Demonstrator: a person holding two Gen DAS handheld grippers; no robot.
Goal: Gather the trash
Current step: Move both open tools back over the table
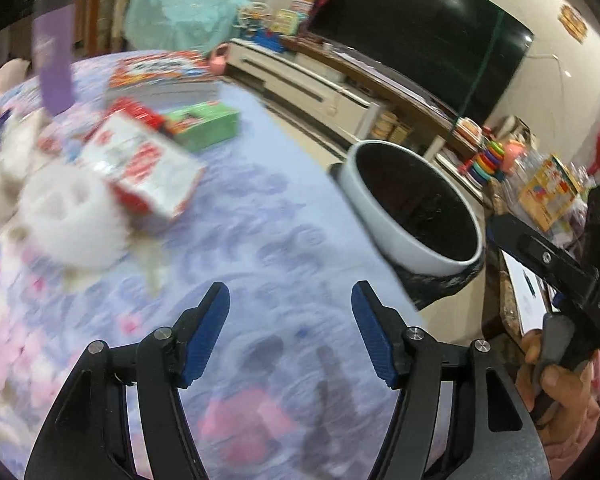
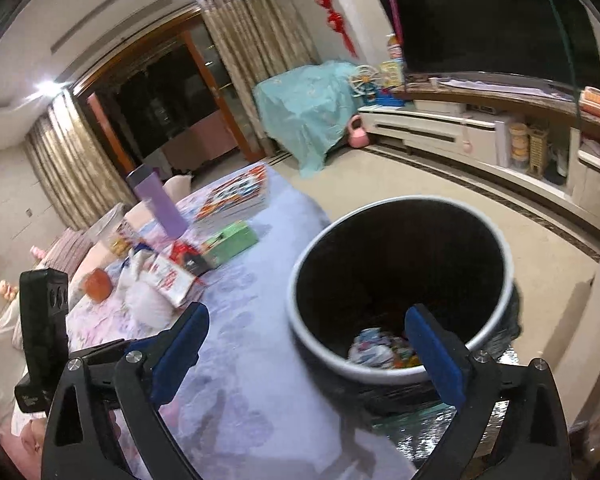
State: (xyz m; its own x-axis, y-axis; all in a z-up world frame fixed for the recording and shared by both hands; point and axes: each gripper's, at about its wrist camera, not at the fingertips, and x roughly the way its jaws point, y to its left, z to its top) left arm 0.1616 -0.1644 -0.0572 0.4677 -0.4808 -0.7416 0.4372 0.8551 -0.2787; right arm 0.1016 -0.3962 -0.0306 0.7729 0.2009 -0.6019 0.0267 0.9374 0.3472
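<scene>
A white-rimmed trash bin (image 2: 400, 280) lined with a black bag is seen upright just past the table's edge, with some crumpled colourful wrappers (image 2: 376, 350) lying at the bottom. On the table, a red-and-white carton (image 1: 144, 164) is tipped beside crumpled white tissue (image 1: 68, 220), near a green box (image 1: 204, 122).

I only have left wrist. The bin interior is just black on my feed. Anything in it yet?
Observer: Yes. The right wrist view looks down into the white round trash bin with the black liner, and crumpled colourful wrappers lie at the bottom.
Operator: Right gripper holding anything?
Observer: No. The right gripper is open and empty, its right finger over the bin's rim.
Operator: What's behind the white plastic bag on the table?
Observer: An orange-red block-shaped object beside the bag; I cannot tell what it is.
</scene>
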